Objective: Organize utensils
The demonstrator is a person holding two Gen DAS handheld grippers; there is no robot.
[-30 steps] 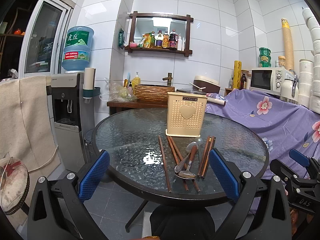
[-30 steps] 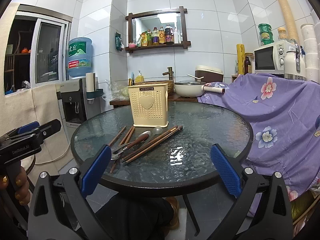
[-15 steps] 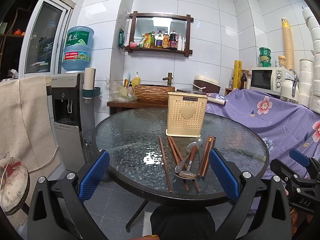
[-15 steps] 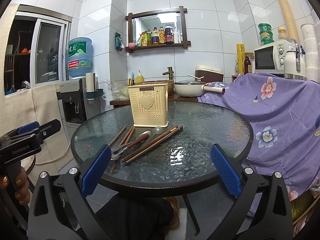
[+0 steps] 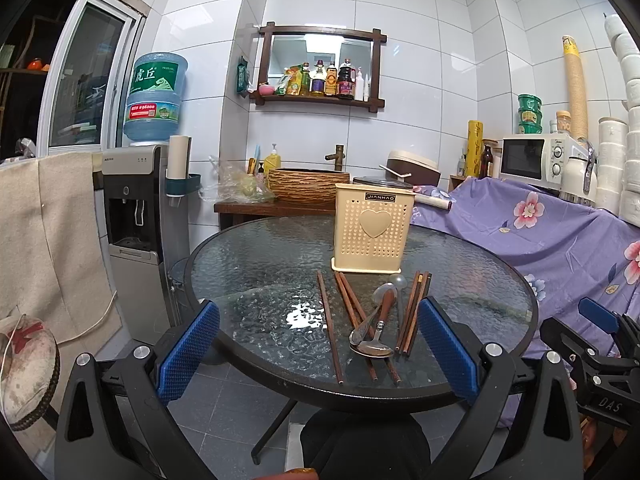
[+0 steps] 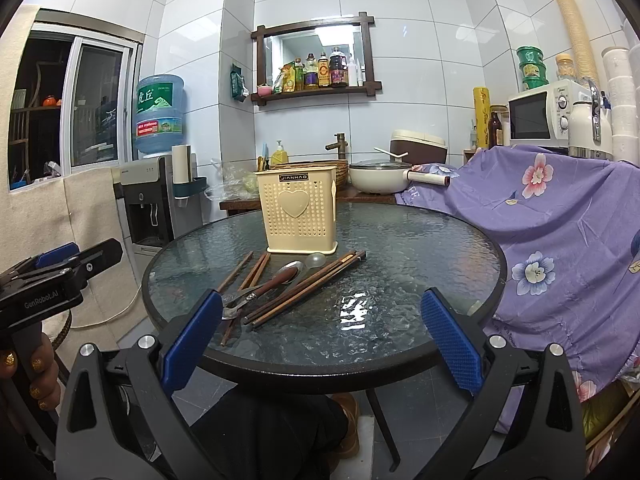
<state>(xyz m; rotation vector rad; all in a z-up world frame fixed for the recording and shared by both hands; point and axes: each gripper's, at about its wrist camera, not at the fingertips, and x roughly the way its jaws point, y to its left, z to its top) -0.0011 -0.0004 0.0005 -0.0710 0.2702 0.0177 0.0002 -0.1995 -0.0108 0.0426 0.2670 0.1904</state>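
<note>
Nothing has shifted since a second ago: both of your tools hang where they were, short of the near rim of the table. Your left tool has its blue-padded fingers spread wide with nothing between them, aimed across the glass toward the utensil pile. Your right tool is likewise spread wide and empty, held just before the table's edge; from its camera you can see the left tool off to the side, gripped by your hand. Just beyond the tools, on the round glass table, the utensils lie loose in a small heap: dark wooden chopsticks fanned out in several pairs, a metal spoon with a brown handle lying over them near the front edge, another metal spoon crossing it, and a clear plastic spoon nearest the holder. Behind the heap, and just apart from the chopstick tips, the cream perforated utensil holder with a heart on its face stands upright, nearer the middle of the table. To the right of the table a purple floral cloth drapes over furniture, and a water dispenser stands to the left.
</note>
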